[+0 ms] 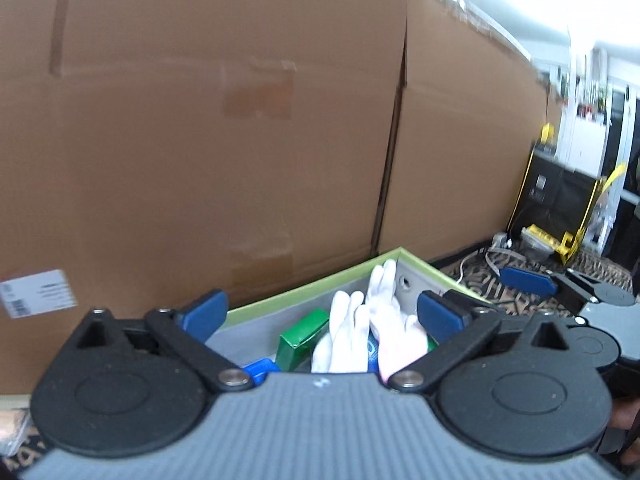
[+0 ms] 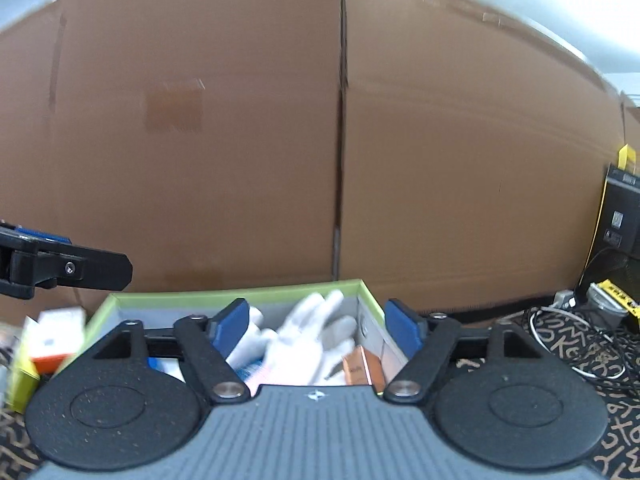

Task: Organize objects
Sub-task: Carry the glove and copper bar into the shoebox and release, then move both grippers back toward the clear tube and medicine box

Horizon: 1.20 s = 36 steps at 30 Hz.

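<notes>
Across the whole upper part of both frames stands a wall of large cardboard cartons (image 2: 240, 140), and at its foot, low in the middle of each view, sits the green-rimmed box (image 2: 224, 295) that the sorting is filling. Judging by how things lie, the step in hand is the letting-go of the white gloves (image 2: 304, 340): they lie loose inside the box, fingers splayed toward its far corner, with no pad pressing on them. The left claw (image 1: 320, 312) is released, its blue pads spread wide to either side of the gloves in the lower centre of its view; the right claw (image 2: 316, 326) is also released, standing a little less wide and with the gloves showing between its pads but untouched. Next, I judge, both claws need to draw back clear of the box rim and turn to the loose packets (image 2: 52, 340) at the lower left of the right wrist view, which sit outside the box on the patterned surface (image 2: 560, 344). The gloves look soft, limp and thin, rumpled over one another, so they should settle where dropped. Beside them in the box lie a green carton (image 1: 300, 336), a small blue thing (image 1: 260, 368) and a small brown carton (image 2: 362, 366).
</notes>
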Each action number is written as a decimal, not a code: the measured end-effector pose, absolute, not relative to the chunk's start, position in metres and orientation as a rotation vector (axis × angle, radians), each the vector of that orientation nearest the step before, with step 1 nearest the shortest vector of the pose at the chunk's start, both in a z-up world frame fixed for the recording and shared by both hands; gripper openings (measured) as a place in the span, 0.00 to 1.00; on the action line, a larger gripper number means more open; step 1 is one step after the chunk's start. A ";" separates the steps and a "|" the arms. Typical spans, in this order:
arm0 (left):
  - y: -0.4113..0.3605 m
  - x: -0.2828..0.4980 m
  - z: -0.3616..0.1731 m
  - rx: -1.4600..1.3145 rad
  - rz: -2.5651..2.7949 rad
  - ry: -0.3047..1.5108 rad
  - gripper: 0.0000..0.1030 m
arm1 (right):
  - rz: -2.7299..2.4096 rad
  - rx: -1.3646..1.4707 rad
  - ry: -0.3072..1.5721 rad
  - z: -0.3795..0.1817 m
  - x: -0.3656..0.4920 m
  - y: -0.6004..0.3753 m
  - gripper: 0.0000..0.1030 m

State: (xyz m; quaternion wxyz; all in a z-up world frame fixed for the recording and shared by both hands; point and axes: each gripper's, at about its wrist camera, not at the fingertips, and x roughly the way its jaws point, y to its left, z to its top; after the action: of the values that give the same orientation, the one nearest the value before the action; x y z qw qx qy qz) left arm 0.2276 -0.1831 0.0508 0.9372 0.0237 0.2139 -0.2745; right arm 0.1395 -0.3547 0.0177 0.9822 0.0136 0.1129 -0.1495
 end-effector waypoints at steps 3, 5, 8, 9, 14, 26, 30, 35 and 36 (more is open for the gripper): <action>-0.161 0.202 0.062 0.041 -0.531 0.401 1.00 | -0.280 0.026 0.197 0.025 0.120 -0.336 0.83; -0.143 0.185 0.067 0.043 -0.498 0.377 1.00 | -0.254 0.035 0.178 0.027 0.106 -0.323 0.86; -0.107 0.162 0.071 0.025 -0.448 0.376 1.00 | -0.207 0.048 0.160 0.026 0.090 -0.303 0.88; -0.097 0.155 0.070 0.013 -0.435 0.381 1.00 | -0.190 0.049 0.154 0.023 0.086 -0.296 0.88; -0.041 0.129 0.053 -0.038 -0.340 0.409 1.00 | -0.126 0.035 0.171 0.013 0.068 -0.258 0.89; 0.034 0.127 -0.029 -0.191 -0.168 0.612 1.00 | -0.010 -0.017 0.314 -0.038 0.084 -0.184 0.89; 0.027 0.138 -0.050 -0.190 -0.183 0.662 1.00 | -0.035 -0.026 0.345 -0.044 0.088 -0.182 0.89; 0.008 0.164 -0.070 -0.145 -0.228 0.724 0.76 | -0.043 -0.019 0.362 -0.046 0.089 -0.185 0.85; 0.007 0.169 -0.074 -0.151 -0.237 0.740 0.66 | -0.041 -0.019 0.366 -0.046 0.090 -0.185 0.85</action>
State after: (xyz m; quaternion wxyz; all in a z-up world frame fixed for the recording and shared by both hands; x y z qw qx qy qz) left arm 0.1690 0.0072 -0.0736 0.9227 -0.0735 0.3603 -0.1154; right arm 0.0896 -0.1845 -0.0461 0.9830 -0.0095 0.1820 -0.0202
